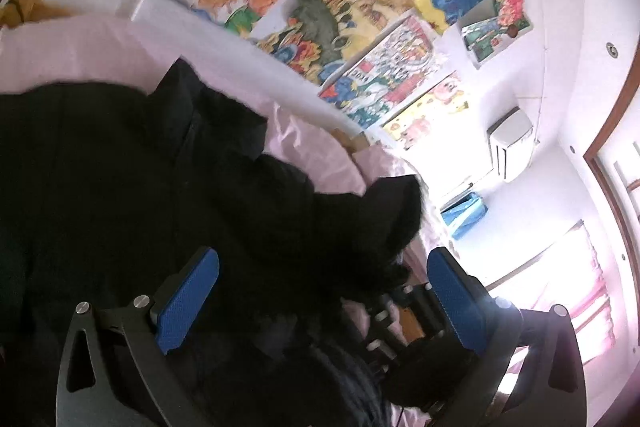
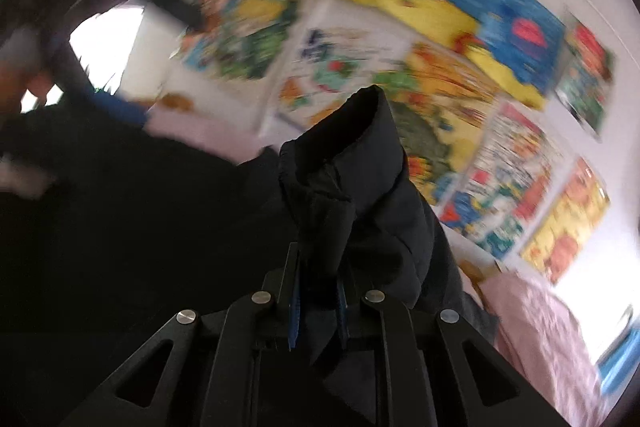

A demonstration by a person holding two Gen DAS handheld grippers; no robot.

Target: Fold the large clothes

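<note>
Over the pink bedsheet (image 1: 80, 43), my right gripper (image 2: 318, 301) pinches the black jacket (image 2: 360, 195); my left gripper (image 1: 320, 301) hangs spread above it.

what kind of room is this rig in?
Likely a bedroom, maybe a child's: pink bedding under the black jacket, colourful drawings covering the wall, and a wall air conditioner.

a bed with a pink sheet (image 1: 80, 47) carried a black padded jacket (image 1: 120, 167), which lay spread across the sheet.
</note>
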